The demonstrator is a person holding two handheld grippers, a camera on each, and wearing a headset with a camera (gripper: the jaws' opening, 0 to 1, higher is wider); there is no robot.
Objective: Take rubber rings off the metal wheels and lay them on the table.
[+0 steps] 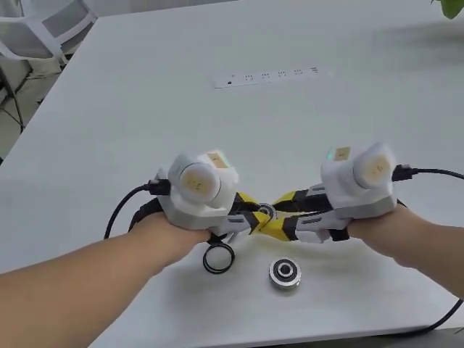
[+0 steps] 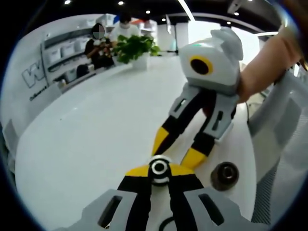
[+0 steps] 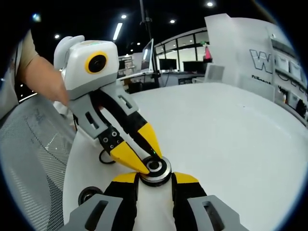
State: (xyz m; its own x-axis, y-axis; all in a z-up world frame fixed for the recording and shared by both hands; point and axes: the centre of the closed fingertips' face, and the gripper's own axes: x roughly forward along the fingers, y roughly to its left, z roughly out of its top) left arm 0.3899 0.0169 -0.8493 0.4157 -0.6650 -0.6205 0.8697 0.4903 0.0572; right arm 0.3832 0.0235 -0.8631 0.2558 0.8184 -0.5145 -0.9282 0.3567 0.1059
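Observation:
A small metal wheel with a black rubber ring point(image 1: 265, 212) hangs above the white table point(image 1: 145, 109), caught between both grippers. My left gripper point(image 1: 255, 212) comes in from the left. In its own view its yellow tips point(image 2: 160, 172) are shut on the wheel point(image 2: 160, 167). From the right, my right gripper point(image 1: 279, 214) has its tips point(image 3: 155, 179) pressed to the wheel's point(image 3: 155, 166) sides. A loose rubber ring point(image 1: 205, 259) and a bare second wheel point(image 1: 285, 272) lie on the table just below.
A white power strip point(image 1: 272, 75) lies farther back on the table. Black cables point(image 1: 119, 210) trail from both grippers. A mesh chair point(image 1: 43, 29) stands at the table's far left corner, and the near edge runs just below the bare wheel.

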